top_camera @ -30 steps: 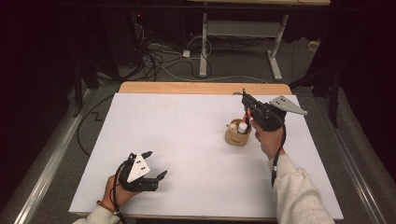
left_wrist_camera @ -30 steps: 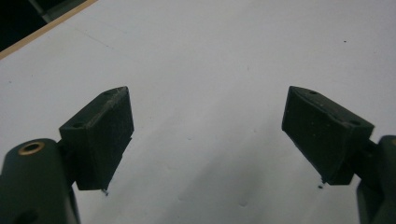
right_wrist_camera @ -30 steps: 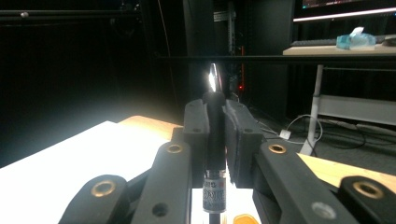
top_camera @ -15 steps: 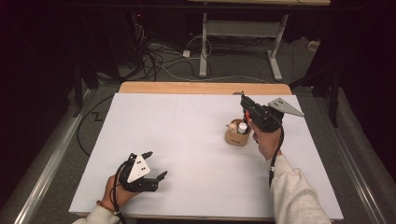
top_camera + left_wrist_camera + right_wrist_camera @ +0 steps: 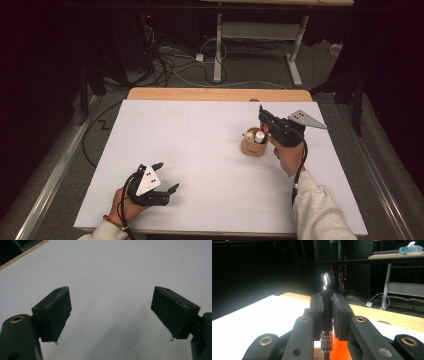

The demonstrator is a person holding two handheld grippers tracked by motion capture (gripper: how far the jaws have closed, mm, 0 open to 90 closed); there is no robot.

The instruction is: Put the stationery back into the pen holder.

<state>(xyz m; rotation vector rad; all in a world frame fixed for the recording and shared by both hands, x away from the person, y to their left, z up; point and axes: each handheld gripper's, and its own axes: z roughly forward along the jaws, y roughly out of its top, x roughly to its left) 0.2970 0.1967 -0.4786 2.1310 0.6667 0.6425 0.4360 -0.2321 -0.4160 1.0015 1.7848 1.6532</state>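
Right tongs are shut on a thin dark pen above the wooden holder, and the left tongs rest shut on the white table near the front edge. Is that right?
Not quite. The left tongs are open, their jaws standing wide apart over the bare white table, as the left gripper view shows. The right tongs are indeed shut on the pen above the wooden holder.

Little changes between the earlier pics & now. Right gripper (image 5: 262, 118), jaws clamped on a thin black pen-like stick (image 5: 326, 315), shifts slightly toward the person's side, sitting a touch lower in the high view, w/ hand (image 5: 288, 156) & sleeve following. It now sits just over the far-right edge of the small wooden holder (image 5: 254, 145).
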